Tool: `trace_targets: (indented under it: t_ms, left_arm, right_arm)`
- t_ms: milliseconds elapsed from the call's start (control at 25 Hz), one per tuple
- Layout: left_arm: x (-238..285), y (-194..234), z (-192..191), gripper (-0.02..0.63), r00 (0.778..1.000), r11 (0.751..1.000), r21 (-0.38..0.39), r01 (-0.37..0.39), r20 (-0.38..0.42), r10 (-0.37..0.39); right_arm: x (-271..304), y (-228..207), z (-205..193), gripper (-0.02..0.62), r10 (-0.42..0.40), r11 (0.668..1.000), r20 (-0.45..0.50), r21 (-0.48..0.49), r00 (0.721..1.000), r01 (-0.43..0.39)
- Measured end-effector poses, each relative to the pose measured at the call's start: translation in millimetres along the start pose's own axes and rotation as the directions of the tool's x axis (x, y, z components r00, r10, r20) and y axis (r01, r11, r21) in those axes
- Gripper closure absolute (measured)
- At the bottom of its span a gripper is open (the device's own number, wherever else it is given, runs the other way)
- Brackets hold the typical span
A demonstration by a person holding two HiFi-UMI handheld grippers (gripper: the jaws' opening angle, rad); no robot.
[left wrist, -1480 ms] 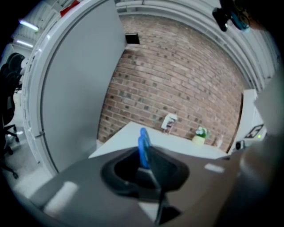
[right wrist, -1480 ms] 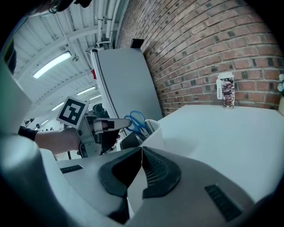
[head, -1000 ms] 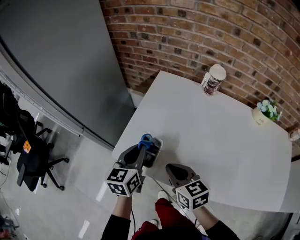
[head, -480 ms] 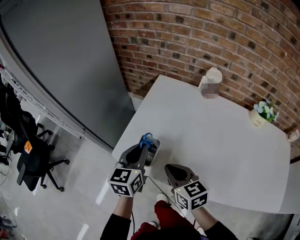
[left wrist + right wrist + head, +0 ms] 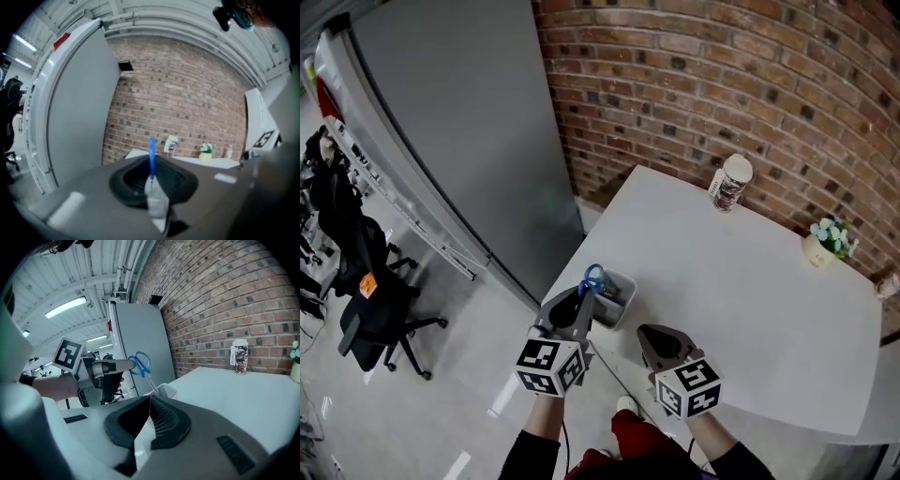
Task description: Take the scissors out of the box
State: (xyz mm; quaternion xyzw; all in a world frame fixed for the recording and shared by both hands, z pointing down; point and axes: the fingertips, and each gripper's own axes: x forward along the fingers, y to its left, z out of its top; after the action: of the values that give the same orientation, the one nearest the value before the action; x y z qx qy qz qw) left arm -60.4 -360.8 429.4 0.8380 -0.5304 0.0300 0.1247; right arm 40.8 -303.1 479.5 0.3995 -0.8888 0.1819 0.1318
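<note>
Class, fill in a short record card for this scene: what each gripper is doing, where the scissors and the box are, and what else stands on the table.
left gripper: shut on the scissors' blue handle
right gripper: shut, nothing between its jaws
scissors: handle up, blades slanting down to the box; cannot tell if the tips are clear of it
box: small, open-topped, at the table's near left corner
table: white, also bears a lidded cup and a potted plant by the brick wall

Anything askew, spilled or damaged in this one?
Nothing stands out. The left tongs grip the blue-handled scissors, which tilt with their blade tips at the rim of the box. The box stands upright near the table edge. The cup and plant are upright.
</note>
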Motion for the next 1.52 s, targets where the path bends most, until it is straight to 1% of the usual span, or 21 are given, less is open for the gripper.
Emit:
trace_targets:
  t_ms: [400,640,1040,1520]
  left_arm:
    - [-53,9,16,0.577,0.999,0.999,0.01,-0.039,0.037,0.039]
    - [-84,16,17,0.577,0.997,0.998,0.011,-0.061,0.048,0.06]
    - [-135,27,6,0.577,0.993,0.994,-0.001,-0.107,0.05,0.107]
    - [-186,24,-22,0.576,0.989,0.989,-0.008,-0.146,0.017,0.146]
  right_arm:
    - [-14,27,15,0.586,-0.008,0.999,0.04,-0.04,0.999,0.009]
    - [-19,45,14,0.586,-0.01,0.999,0.046,-0.044,0.999,0.012]
    - [-26,80,10,0.586,0.005,0.997,0.049,-0.08,0.999,-0.001]
    - [-41,116,-6,0.587,0.026,0.994,0.036,-0.107,0.999,-0.022]
